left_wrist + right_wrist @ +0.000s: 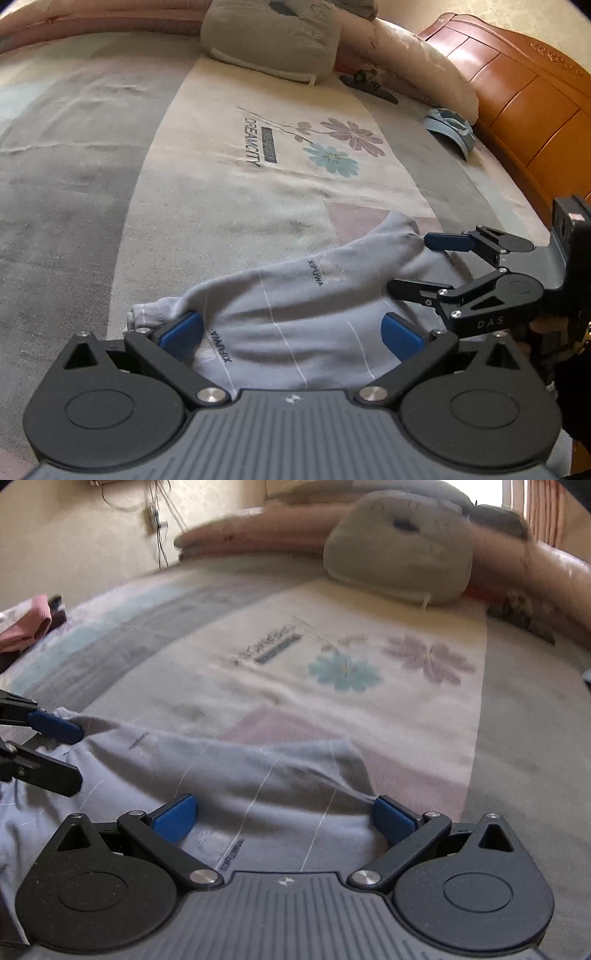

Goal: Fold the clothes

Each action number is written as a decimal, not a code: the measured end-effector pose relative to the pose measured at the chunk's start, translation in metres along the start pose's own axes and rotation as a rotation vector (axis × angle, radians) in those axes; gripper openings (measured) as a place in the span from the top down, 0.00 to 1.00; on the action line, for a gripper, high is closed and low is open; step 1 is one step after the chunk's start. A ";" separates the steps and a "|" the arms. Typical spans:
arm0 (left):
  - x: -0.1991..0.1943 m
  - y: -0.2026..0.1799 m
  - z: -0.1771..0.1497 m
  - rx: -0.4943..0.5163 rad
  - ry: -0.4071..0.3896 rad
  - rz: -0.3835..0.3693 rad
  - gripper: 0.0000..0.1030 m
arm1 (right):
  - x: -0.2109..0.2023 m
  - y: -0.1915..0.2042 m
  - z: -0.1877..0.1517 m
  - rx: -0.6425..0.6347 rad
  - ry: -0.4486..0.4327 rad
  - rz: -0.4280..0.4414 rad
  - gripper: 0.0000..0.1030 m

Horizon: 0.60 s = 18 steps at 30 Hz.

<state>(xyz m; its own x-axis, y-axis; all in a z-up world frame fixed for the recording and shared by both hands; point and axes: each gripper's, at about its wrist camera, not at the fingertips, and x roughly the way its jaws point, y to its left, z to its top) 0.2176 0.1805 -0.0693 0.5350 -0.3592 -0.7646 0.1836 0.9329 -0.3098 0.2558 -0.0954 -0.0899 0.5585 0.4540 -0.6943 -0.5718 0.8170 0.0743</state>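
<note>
While both grippers are hovering over the bed:
Garment: pale grey-blue fabric clothing with thin white lines and dark lettering (303,314) is lying rumpled on the printed floral bedsheet (229,192).
Left gripper (291,332): blue-padded fingers are standing apart over the cloth.
Right gripper (284,816): fingers are gaping wide, gripping nothing.
Backdrop: grey cushion (269,37) is resting far off.

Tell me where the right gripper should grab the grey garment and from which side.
Take the grey garment at its far right corner, where the cloth ends on the bedsheet. Come in from the right, low along the bed: that corner lies thin and flat, right by the open right gripper; the open left gripper covers the other end.
</note>
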 end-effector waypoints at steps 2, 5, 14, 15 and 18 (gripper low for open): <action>-0.006 -0.005 0.000 0.012 -0.003 0.009 0.01 | -0.006 0.002 0.002 0.004 0.016 -0.003 0.00; -0.019 -0.016 -0.005 0.050 -0.024 0.019 0.01 | -0.026 0.005 0.002 0.005 0.014 -0.019 0.00; -0.040 -0.040 -0.029 0.103 -0.007 -0.063 0.01 | -0.095 0.004 -0.049 0.266 0.039 0.164 0.00; -0.038 -0.040 -0.035 0.101 0.011 -0.057 0.01 | -0.096 0.004 -0.057 0.302 0.051 0.182 0.00; -0.026 -0.035 -0.046 0.077 0.081 -0.011 0.01 | -0.099 0.010 -0.077 0.340 0.051 0.185 0.00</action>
<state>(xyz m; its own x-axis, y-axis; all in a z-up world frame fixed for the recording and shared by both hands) 0.1592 0.1559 -0.0644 0.4651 -0.3672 -0.8055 0.2533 0.9271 -0.2764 0.1488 -0.1599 -0.0761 0.4291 0.5930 -0.6813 -0.4235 0.7984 0.4281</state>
